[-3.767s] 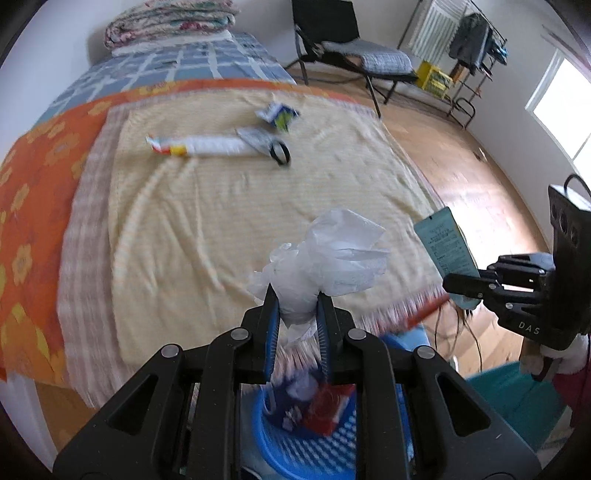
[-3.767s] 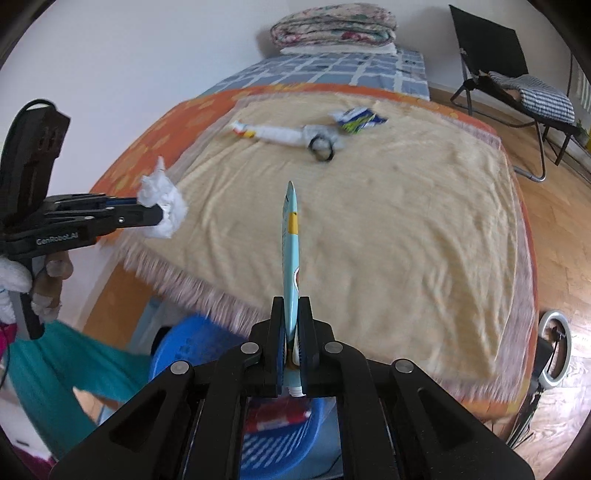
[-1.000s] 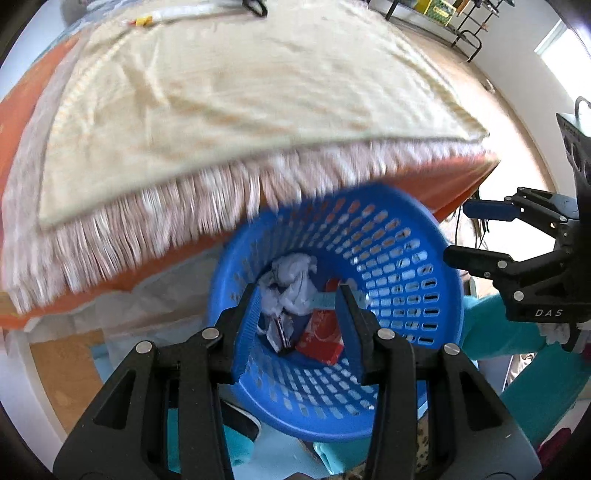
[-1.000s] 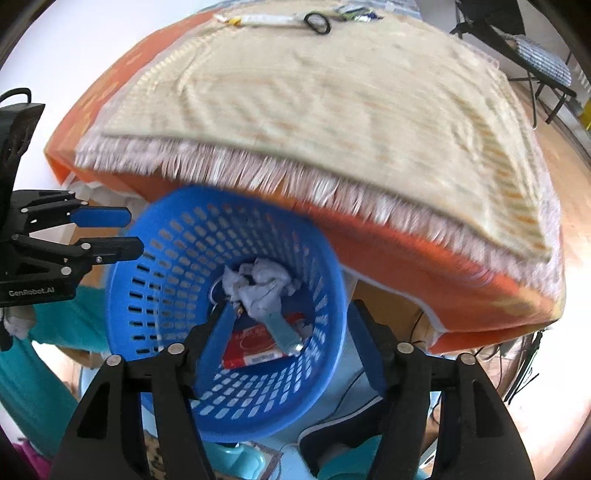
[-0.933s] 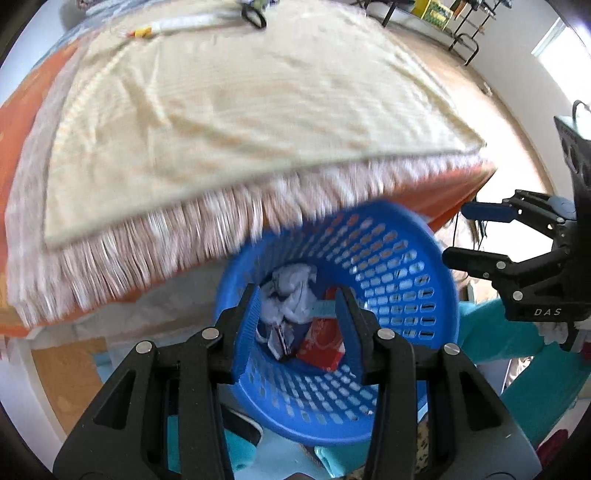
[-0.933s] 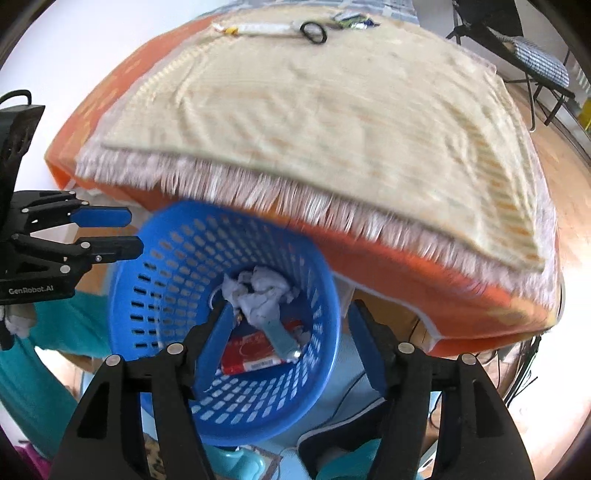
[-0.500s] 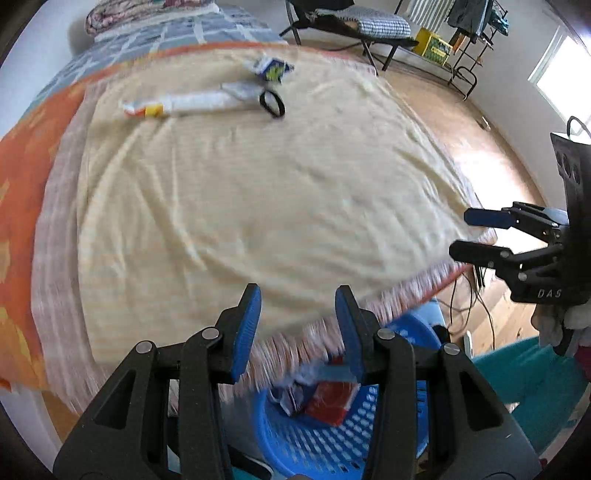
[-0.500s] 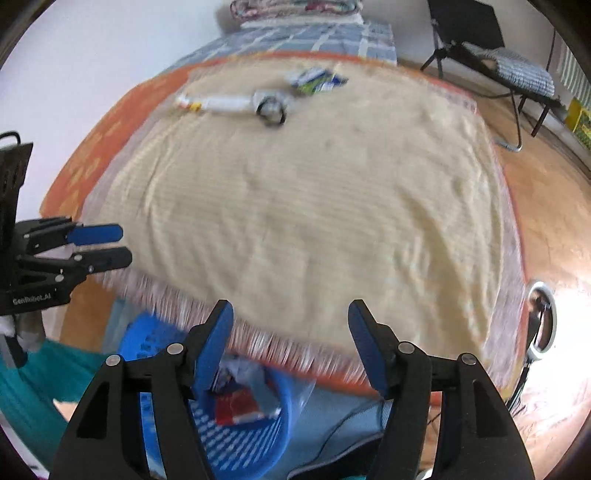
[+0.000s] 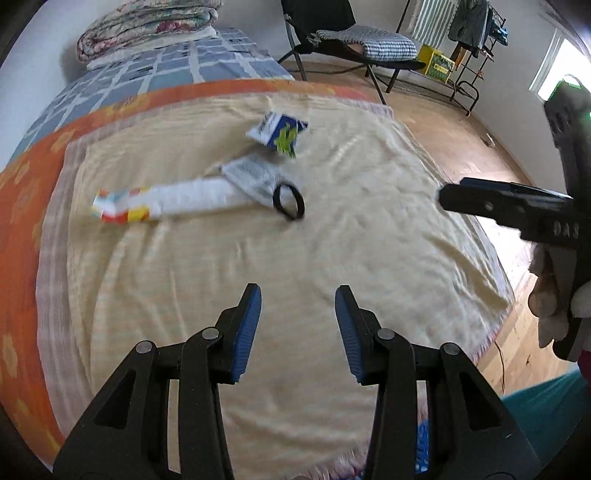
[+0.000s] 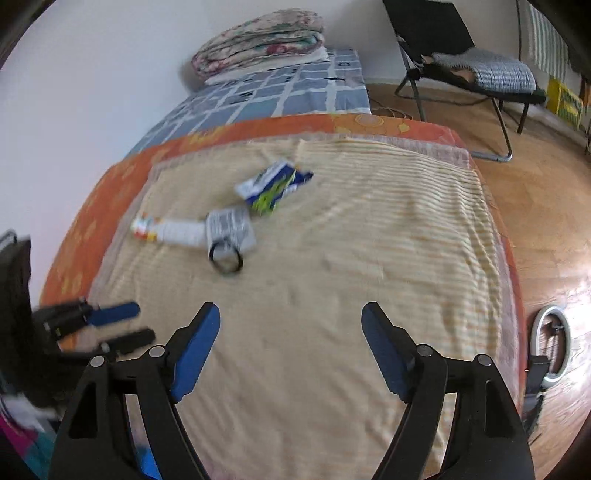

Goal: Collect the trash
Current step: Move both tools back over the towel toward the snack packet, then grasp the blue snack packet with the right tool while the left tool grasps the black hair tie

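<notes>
Trash lies on the cream blanket [image 9: 332,240] at its far side: a blue, white and green wrapper [image 9: 279,133] [image 10: 275,186], a long white wrapper with a red and yellow end [image 9: 162,201] [image 10: 170,230], a grey printed packet [image 9: 251,177] [image 10: 231,227] and a black ring [image 9: 289,202] [image 10: 226,258]. My left gripper [image 9: 297,325] is open and empty over the blanket's near part. My right gripper [image 10: 290,343] is open wide and empty, also short of the trash. Each gripper shows in the other's view: the right one [image 9: 506,203] and the left one [image 10: 110,325].
The bed has an orange cover [image 9: 22,206] and a blue checked sheet [image 10: 266,96] with folded quilts [image 10: 258,33] at the head. A black chair [image 10: 461,59] stands on the wooden floor at right. A sliver of blue basket [image 9: 421,450] shows below the bed edge.
Both grippers dropped their trash into the blue basket, opened, then rose from the basket and moved forward over the bed toward the remaining trash.
</notes>
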A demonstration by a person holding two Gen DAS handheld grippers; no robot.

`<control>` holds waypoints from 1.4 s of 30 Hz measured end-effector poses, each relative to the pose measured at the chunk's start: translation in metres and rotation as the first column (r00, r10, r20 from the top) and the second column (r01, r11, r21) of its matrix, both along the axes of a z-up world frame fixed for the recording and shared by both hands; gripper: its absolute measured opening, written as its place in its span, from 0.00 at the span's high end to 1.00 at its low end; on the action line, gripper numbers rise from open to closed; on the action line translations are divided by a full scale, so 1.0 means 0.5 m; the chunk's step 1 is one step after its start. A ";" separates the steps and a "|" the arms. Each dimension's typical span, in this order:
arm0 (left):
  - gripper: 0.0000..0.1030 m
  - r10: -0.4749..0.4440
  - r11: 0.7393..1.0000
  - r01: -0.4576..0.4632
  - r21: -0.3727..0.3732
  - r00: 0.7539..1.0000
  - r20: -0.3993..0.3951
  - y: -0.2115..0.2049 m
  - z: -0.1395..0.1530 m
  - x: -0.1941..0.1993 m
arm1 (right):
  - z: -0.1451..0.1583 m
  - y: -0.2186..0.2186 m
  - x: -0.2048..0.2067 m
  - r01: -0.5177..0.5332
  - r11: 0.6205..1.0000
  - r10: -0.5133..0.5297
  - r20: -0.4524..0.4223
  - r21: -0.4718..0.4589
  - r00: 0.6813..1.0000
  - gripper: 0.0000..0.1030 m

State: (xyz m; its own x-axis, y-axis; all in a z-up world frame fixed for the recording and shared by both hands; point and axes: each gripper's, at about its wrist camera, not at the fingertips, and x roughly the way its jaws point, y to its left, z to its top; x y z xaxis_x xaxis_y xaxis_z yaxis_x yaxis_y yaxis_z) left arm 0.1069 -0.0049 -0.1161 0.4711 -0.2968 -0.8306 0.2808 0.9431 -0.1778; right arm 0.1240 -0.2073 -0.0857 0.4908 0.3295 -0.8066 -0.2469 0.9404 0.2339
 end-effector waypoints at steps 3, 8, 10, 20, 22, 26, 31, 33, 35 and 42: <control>0.59 -0.010 1.000 0.010 0.010 1.000 0.023 -0.008 0.002 0.043 | 0.000 0.009 0.059 0.039 0.999 -0.039 -0.022 0.030 0.999 0.23; 0.59 -0.045 0.999 0.044 0.021 0.998 0.051 -0.022 -0.003 0.104 | -0.019 0.035 0.154 0.078 0.994 -0.071 -0.090 0.080 0.993 0.23; 0.59 -0.054 0.998 0.053 0.017 0.997 0.048 -0.025 -0.010 0.127 | -0.032 0.044 0.192 0.097 0.991 -0.087 -0.111 0.091 0.990 0.23; 0.59 -0.109 0.994 0.110 -0.025 0.994 0.014 -0.035 -0.065 0.191 | -0.094 0.083 0.313 0.184 0.975 -0.161 -0.177 0.122 0.971 0.23; 0.66 -0.110 0.993 0.110 -0.035 0.994 0.008 -0.033 -0.074 0.201 | -0.106 0.092 0.331 0.203 0.971 -0.177 -0.189 0.128 0.966 0.23; 0.70 -0.114 0.992 0.114 -0.048 0.993 0.001 -0.032 -0.088 0.212 | -0.125 0.097 0.356 0.242 0.959 -0.210 -0.206 0.145 0.956 0.23; 0.81 -0.126 0.990 0.126 -0.061 0.992 0.002 -0.033 -0.101 0.217 | -0.145 0.099 0.383 0.285 0.948 -0.251 -0.221 0.141 0.943 0.23; 0.87 -0.132 0.989 0.132 -0.061 0.991 0.009 -0.032 -0.101 0.215 | -0.149 0.104 0.388 0.283 0.950 -0.250 -0.217 0.132 0.943 0.23; 0.90 -0.133 0.989 0.133 -0.058 0.991 0.013 -0.030 -0.103 0.210 | -0.148 0.116 0.393 0.269 0.957 -0.243 -0.204 0.111 0.948 0.23; 0.93 -0.135 0.988 0.136 -0.068 0.991 0.017 -0.021 -0.105 0.186 | -0.151 0.173 0.406 0.186 0.983 -0.184 -0.173 -0.009 0.968 0.22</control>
